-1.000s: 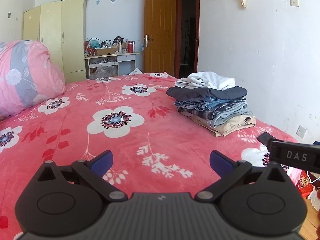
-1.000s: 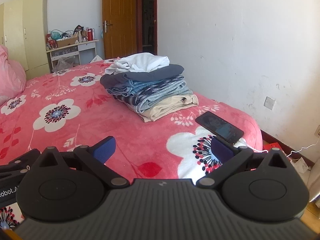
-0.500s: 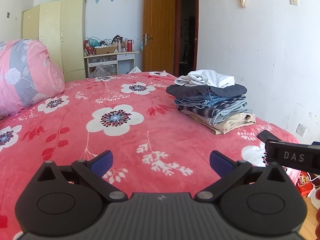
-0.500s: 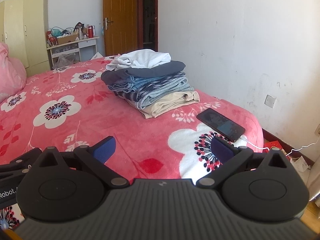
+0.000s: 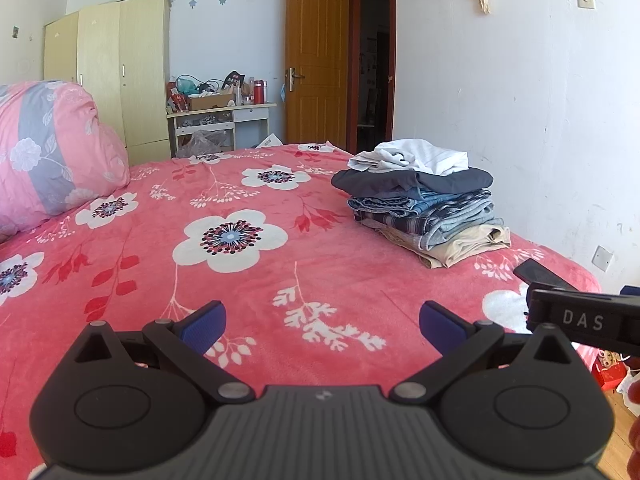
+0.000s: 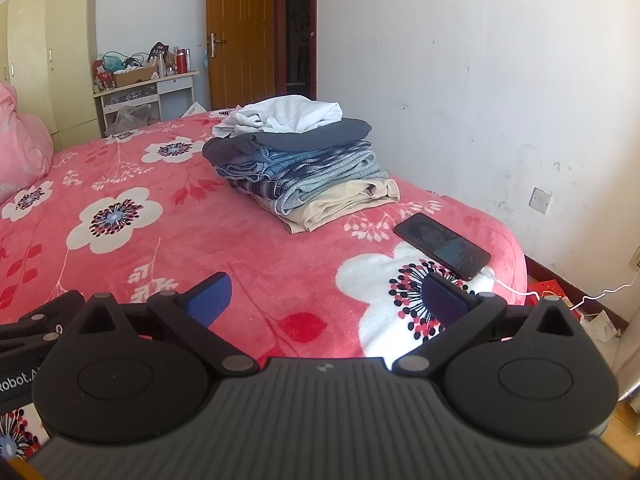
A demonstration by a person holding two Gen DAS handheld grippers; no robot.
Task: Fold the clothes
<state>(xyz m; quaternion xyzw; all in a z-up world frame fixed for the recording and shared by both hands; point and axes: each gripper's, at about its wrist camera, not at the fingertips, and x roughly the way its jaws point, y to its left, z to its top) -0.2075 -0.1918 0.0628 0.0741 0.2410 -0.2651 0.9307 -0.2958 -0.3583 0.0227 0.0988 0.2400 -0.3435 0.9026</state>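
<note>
A stack of folded clothes (image 5: 428, 208) lies on the right side of the red flowered bed (image 5: 240, 264), with a crumpled white garment (image 5: 416, 158) on top. The stack also shows in the right wrist view (image 6: 304, 172), with the white garment (image 6: 288, 116) uppermost. My left gripper (image 5: 322, 326) is open and empty, low over the bedspread, well short of the stack. My right gripper (image 6: 326, 300) is open and empty over the bed (image 6: 120, 240), near its front right corner.
A black phone (image 6: 442, 246) with a white cable lies on the bed right of the stack. A pink pillow (image 5: 48, 152) is at the left. A wardrobe (image 5: 108, 76), a cluttered desk (image 5: 220, 116) and an open door (image 5: 320, 56) stand behind. The wall (image 6: 480, 80) runs along the bed's right side.
Both views have shifted slightly; the clothes stack sits a little higher and farther in the frames. Both grippers stay open and empty.
</note>
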